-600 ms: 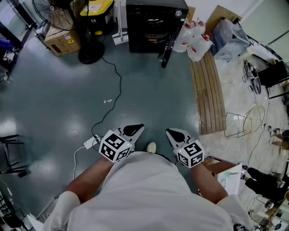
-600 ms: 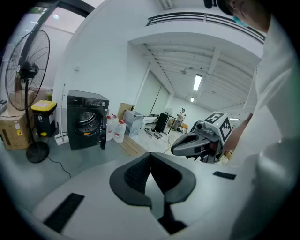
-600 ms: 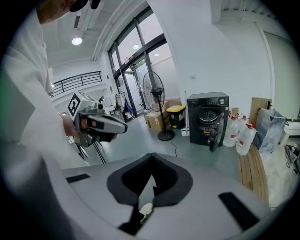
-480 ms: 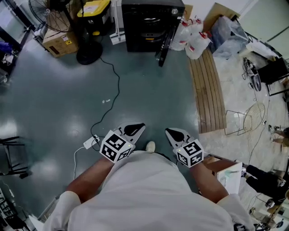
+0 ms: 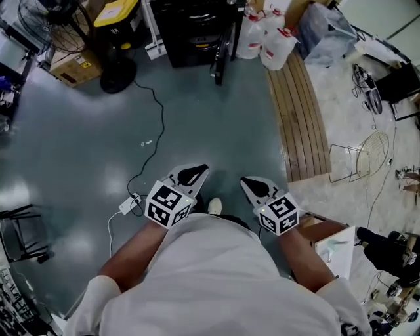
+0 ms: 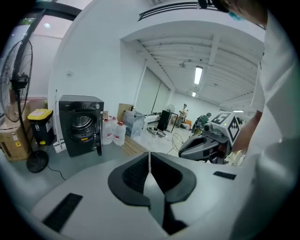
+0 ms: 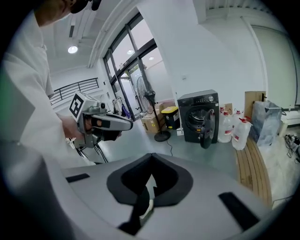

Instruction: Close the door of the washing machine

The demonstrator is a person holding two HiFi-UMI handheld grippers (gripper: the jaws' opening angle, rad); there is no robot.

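Observation:
The black washing machine (image 5: pixel 195 29) stands at the far side of the grey floor, its round door (image 5: pixel 220 56) swung open toward me. It shows again as the washing machine (image 6: pixel 79 124) with its door (image 6: pixel 98 137) ajar, and as the washing machine (image 7: pixel 198 115) with its door (image 7: pixel 206 129) hanging open. My left gripper (image 5: pixel 192 174) and right gripper (image 5: pixel 253 186) are held close to my body, far from the machine. Both are shut and hold nothing. The left gripper (image 6: pixel 149 157) points toward the machine; so does the right gripper (image 7: pixel 151 158).
A standing fan (image 5: pixel 118 73), a yellow-lidded bin (image 5: pixel 119 13) and a cardboard box (image 5: pixel 69 65) stand left of the machine. Water jugs (image 5: pixel 266 39) and a slatted wooden board (image 5: pixel 302 111) lie to its right. A cable (image 5: pixel 149 141) runs to a power strip (image 5: pixel 128 205) near my feet.
In the head view the washing machine and the floor clutter have slid toward the top left. Both grippers keep the same shut pose in front of my body.

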